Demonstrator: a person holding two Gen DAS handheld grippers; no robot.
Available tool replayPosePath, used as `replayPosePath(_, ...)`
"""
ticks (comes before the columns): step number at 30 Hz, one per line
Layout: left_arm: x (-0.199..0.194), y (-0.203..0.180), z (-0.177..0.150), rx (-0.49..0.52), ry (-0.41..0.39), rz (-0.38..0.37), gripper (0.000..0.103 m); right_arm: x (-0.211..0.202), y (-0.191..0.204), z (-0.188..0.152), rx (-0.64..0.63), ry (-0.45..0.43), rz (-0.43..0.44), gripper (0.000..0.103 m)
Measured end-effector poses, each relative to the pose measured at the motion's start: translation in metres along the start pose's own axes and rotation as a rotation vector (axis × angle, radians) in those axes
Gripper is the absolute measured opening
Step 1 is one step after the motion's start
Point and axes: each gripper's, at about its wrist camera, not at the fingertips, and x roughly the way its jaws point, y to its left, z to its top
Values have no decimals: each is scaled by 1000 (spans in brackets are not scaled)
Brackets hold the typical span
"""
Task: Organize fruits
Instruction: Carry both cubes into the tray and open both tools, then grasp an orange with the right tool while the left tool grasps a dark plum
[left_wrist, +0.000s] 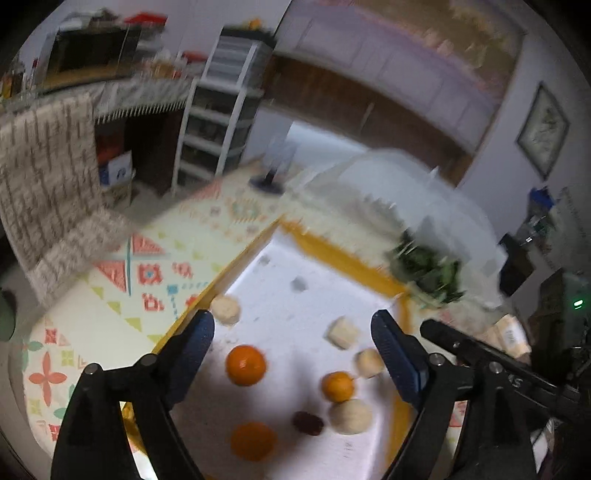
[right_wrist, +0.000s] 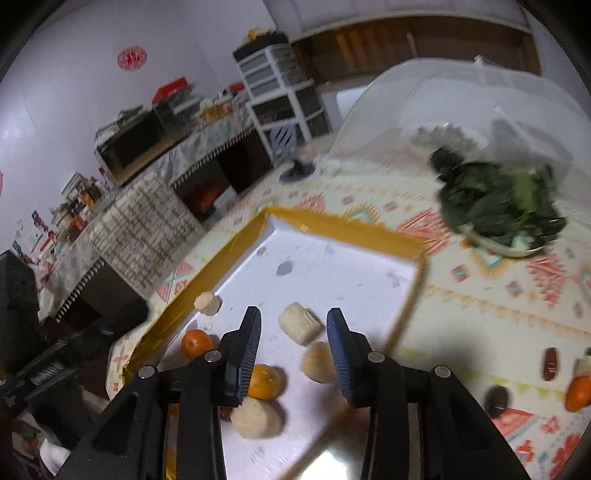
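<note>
A white tray with a gold rim (left_wrist: 343, 254) (right_wrist: 332, 221) holds three oranges (left_wrist: 245, 364) (right_wrist: 264, 382), several pale round pieces (left_wrist: 341, 332) (right_wrist: 299, 326) and a dark red date (left_wrist: 307, 422). My left gripper (left_wrist: 291, 321) hovers over the tray's near half, open wide, with nothing between its blue pads. My right gripper (right_wrist: 293, 315) hangs above the tray too, its jaws partly apart and pressing on nothing. A pale piece lies on the tray below the gap. The right gripper's black arm (left_wrist: 480, 354) shows at the right of the left wrist view.
On the patterned tablecloth (right_wrist: 480, 295), right of the tray, lie two dates (right_wrist: 550, 363), an orange piece (right_wrist: 578, 395) and a pale bit. A bowl of dark greens (right_wrist: 498, 206) (left_wrist: 428, 269) sits under a clear mesh dome (right_wrist: 443, 96). A chair with a woven cover (left_wrist: 48, 177) stands left.
</note>
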Motion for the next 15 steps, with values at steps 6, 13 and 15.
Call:
replayPosePath(6, -78, -40, -5, 105, -263, -2, 103, -80, -47, -13, 13, -129, -95, 51)
replayPosePath(13, -57, -89, -32, 167, -78, -138, 103, -160, -131, -49, 77, -201, -310, 67)
replayPosePath(15, -36, -107, -45, 186, 1, -141, 103, -169, -157, -60, 112, -173, -357, 67)
